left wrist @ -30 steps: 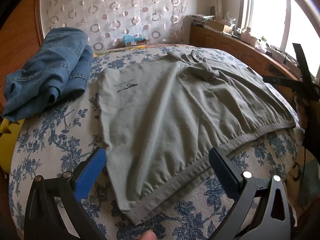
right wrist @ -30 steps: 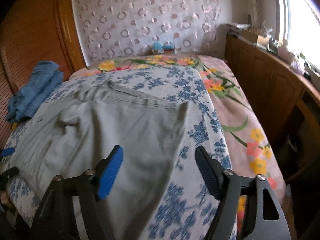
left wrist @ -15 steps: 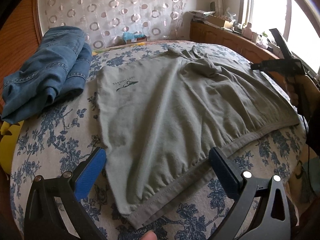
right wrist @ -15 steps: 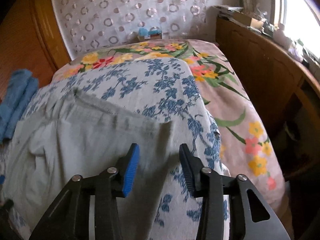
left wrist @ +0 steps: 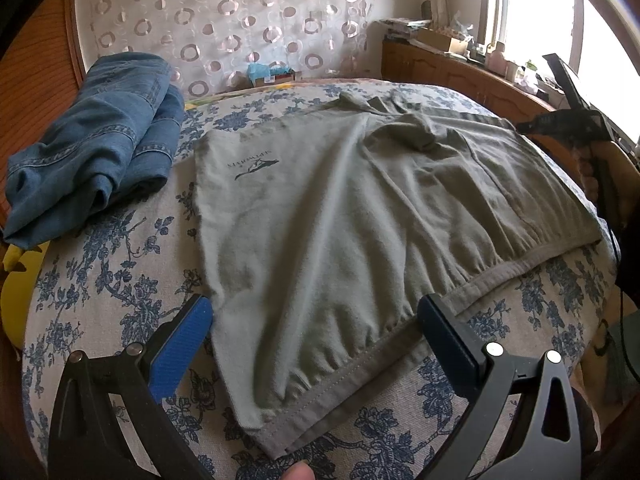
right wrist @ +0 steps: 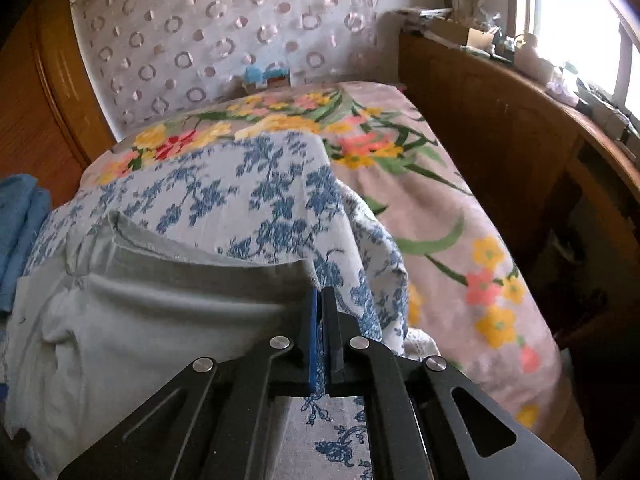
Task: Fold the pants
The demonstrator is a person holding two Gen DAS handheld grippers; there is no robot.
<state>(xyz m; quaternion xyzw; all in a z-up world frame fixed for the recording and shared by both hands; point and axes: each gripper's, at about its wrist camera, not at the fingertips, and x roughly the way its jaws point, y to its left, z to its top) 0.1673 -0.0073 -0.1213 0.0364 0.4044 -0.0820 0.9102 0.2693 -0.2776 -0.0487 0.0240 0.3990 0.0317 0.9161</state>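
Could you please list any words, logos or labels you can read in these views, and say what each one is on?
Grey pants: a small dark logo with one line of lettering above an emblem, seen upside down and too blurred to read.
Box by the headboard: print too small to read.
Nothing else legible.

Left wrist camera: low over the near edge of the bed, facing along it toward the circle-patterned curtain (left wrist: 240, 12). Close to the waistband of the grey pants (left wrist: 340, 220), framed by the left gripper (left wrist: 316, 316) with fingers spread wide. Right gripper (left wrist: 568, 120) seen at far right of this view.

Right wrist camera: at the pants' far right corner, very near the cloth, facing the same curtain (right wrist: 208, 36); its own gripper (right wrist: 320, 300) fills the foreground.

Shared: grey pants (right wrist: 140, 300), blue-floral sheet (left wrist: 100, 280) (right wrist: 272, 184), folded jeans (left wrist: 100, 140) (right wrist: 20, 220), curtain, wooden sideboard (left wrist: 460, 76) (right wrist: 500, 140).
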